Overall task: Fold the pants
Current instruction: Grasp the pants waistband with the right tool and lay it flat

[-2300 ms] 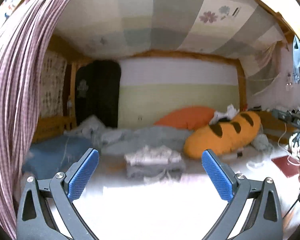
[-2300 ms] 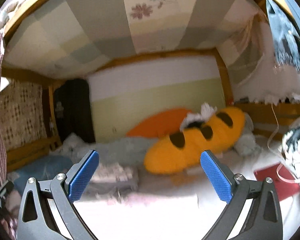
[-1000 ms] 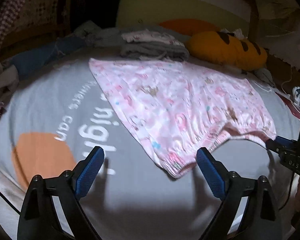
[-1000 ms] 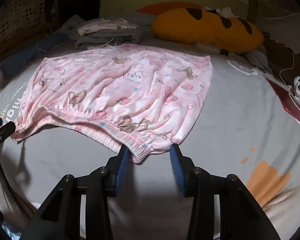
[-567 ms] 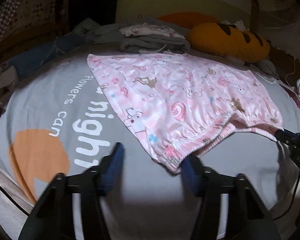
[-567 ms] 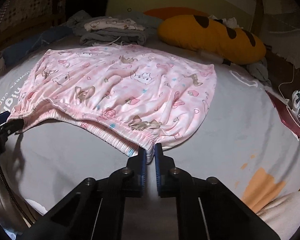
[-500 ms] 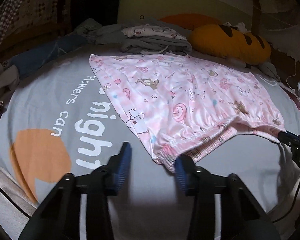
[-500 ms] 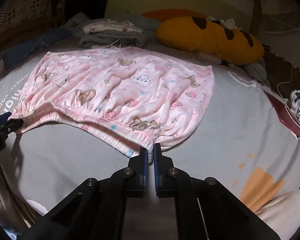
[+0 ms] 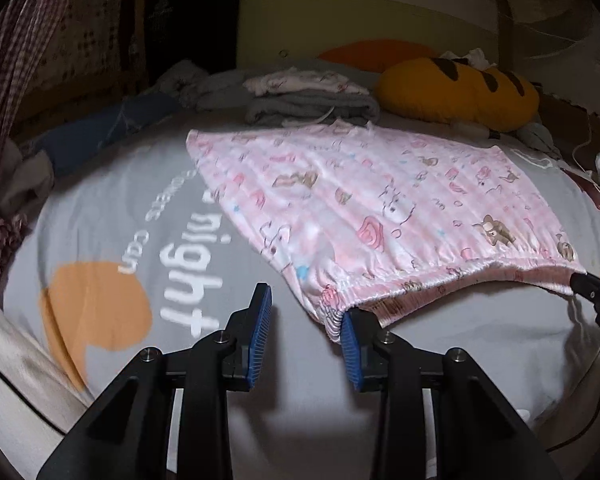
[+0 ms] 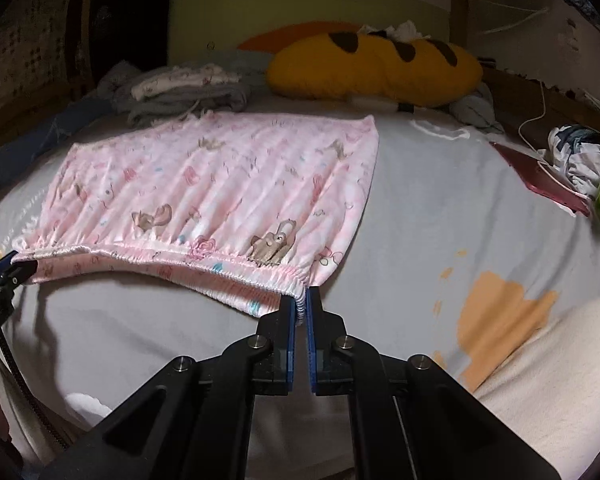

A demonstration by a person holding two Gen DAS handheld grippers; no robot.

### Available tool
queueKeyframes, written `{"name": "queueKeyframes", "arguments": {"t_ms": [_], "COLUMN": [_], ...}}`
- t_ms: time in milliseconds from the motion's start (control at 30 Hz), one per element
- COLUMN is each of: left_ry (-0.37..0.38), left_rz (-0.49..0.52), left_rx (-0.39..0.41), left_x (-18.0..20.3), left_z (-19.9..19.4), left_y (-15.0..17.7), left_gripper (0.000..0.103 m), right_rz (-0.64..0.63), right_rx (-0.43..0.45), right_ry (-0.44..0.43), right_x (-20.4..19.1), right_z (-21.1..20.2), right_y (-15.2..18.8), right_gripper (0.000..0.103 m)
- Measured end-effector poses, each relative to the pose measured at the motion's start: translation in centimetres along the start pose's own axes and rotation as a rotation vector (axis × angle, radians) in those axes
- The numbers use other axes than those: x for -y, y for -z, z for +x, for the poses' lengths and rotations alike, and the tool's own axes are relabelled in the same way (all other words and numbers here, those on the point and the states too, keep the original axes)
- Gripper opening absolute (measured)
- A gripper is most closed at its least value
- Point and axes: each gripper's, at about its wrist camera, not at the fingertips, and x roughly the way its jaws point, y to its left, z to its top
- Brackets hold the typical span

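Observation:
Pink printed pants (image 9: 380, 200) lie flat on the grey bed sheet (image 9: 140, 240), with the elastic waistband towards me. My left gripper (image 9: 305, 328) is at the waistband's left corner. Its jaws are closing; the corner lies against the right pad (image 9: 350, 344), while the left pad stands well apart. My right gripper (image 10: 300, 312) is shut on the pants (image 10: 220, 184) at the waistband's right corner. The waistband is raised and stretched between the two corners. The right gripper's tip (image 9: 584, 282) shows at the left wrist view's right edge. The left gripper's tip (image 10: 10, 266) shows at the right wrist view's left edge.
A pile of folded grey and white clothes (image 9: 312, 100) sits just beyond the pants. A yellow bread-shaped pillow (image 10: 376, 68) lies at the back right. A red flat object (image 10: 540, 180) and crumpled cloth lie on the right. A person's light-clad leg (image 10: 560, 380) rests at the near right.
The right jaws closed on the waistband's right corner. The left jaws narrowed from wide open around the left corner. The waistband rose off the sheet and pulled straighter.

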Motion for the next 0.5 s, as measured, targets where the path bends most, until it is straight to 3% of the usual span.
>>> {"name": "queueKeyframes", "arguments": {"t_ms": [233, 433, 500], "left_ry": [-0.051, -0.082, -0.087], "left_rz": [-0.012, -0.027, -0.050], "left_rx": [0.005, -0.009, -0.017], "left_x": [0.5, 0.0, -0.5], "left_z": [0.3, 0.9, 1.0], "left_y": [1.4, 1.6, 1.6], "left_gripper": [0.035, 0.054, 0.066], "right_rz": [-0.032, -0.057, -0.058], "right_rx": [-0.017, -0.031, -0.030], "right_ry": [0.030, 0.048, 0.048], "right_x": [-0.6, -0.9, -0.9], "right_z": [1.2, 1.7, 1.7], "right_y": [0.3, 0.3, 0.4], "right_gripper": [0.004, 0.005, 0.005]}}
